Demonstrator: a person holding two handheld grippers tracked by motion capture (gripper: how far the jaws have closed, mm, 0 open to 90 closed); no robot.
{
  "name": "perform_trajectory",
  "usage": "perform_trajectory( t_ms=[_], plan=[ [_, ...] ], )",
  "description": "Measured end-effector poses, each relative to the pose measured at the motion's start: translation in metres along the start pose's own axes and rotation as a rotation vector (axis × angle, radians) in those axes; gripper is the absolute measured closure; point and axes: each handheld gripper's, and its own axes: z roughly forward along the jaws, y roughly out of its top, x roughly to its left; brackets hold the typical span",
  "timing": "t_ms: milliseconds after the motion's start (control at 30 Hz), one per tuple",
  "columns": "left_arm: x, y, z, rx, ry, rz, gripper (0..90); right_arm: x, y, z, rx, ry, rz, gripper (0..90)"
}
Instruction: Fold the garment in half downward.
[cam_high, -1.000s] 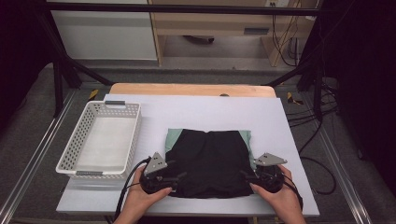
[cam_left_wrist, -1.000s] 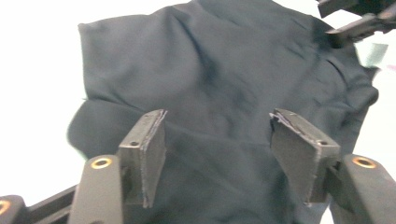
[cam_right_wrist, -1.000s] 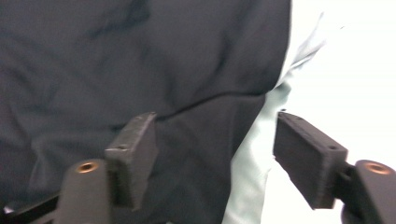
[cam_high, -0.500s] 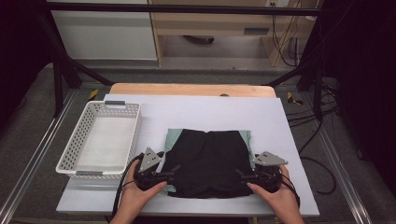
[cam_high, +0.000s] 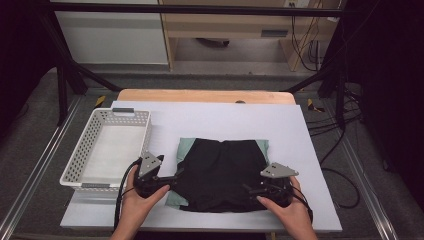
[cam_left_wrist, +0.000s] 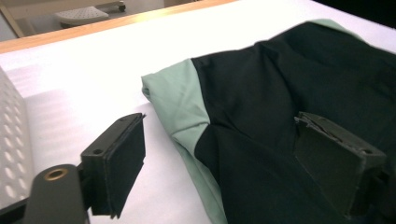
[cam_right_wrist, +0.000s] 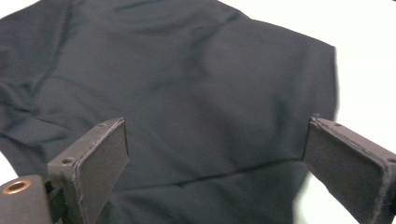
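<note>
A folded black garment (cam_high: 220, 170) with mint-green side panels (cam_left_wrist: 177, 98) lies flat on the white table (cam_high: 225, 120). My left gripper (cam_high: 176, 176) is at its near left corner. Its jaws have just been opening, and in the left gripper view (cam_left_wrist: 219, 119) they stand wide apart over the green edge without pressing it. My right gripper (cam_high: 250, 190) is at the near right corner. Its jaws have also just been opening, and in the right gripper view (cam_right_wrist: 217, 123) they stand wide over the black cloth (cam_right_wrist: 187, 70), with nothing pinched.
A white perforated basket (cam_high: 80, 165) stands at the table's left side, close to my left hand. Bare white tabletop stretches behind the garment to a wooden strip (cam_high: 200, 95) along the far edge. Black frame legs and cables stand on the floor around the table.
Both pairs of jaws have opened wider and let go of the garment's near corners. My left gripper has drawn back to the left and risen a little; the right has shifted slightly.
</note>
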Motion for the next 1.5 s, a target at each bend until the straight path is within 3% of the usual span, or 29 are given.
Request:
perform_trajectory(
  t_ms=[133,267,467,567,667,800,867,1000,1200,1500],
  plan=[
    [0.003,0.014,-0.004,-0.010,-0.003,0.001,14.7,0.011,0.012,0.005,-0.015,0.051,-0.011,7.2],
    [0.005,0.024,-0.006,-0.029,-0.003,0.008,14.5,0.022,0.028,0.015,0.009,0.093,-0.044,7.7],
    [0.025,0.063,-0.002,0.004,-0.012,0.034,11.7,0.036,0.056,0.032,0.042,0.151,-0.095,8.4],
    [0.035,0.073,-0.003,0.016,-0.002,0.020,11.7,0.045,0.070,0.042,0.050,0.188,-0.107,8.8],
    [0.043,0.073,-0.007,0.012,0.037,0.015,13.0,0.057,0.080,0.054,0.059,0.225,-0.113,8.4],
    [0.046,0.064,-0.015,0.009,0.038,-0.019,11.9,0.077,0.087,0.069,0.052,0.268,-0.120,9.3],
    [0.047,0.058,-0.018,0.022,0.042,-0.014,11.9,0.087,0.087,0.075,0.051,0.281,-0.127,10.9],
    [0.049,0.048,-0.020,0.040,0.040,-0.032,11.8,0.100,0.083,0.080,0.083,0.322,-0.093,12.8],
    [0.050,0.048,-0.024,0.039,0.046,-0.024,11.5,0.119,0.075,0.089,0.111,0.329,-0.147,13.1],
    [0.051,0.045,-0.024,0.057,0.056,-0.018,11.2,0.133,0.074,0.094,0.114,0.335,-0.144,12.1]
  ],
)
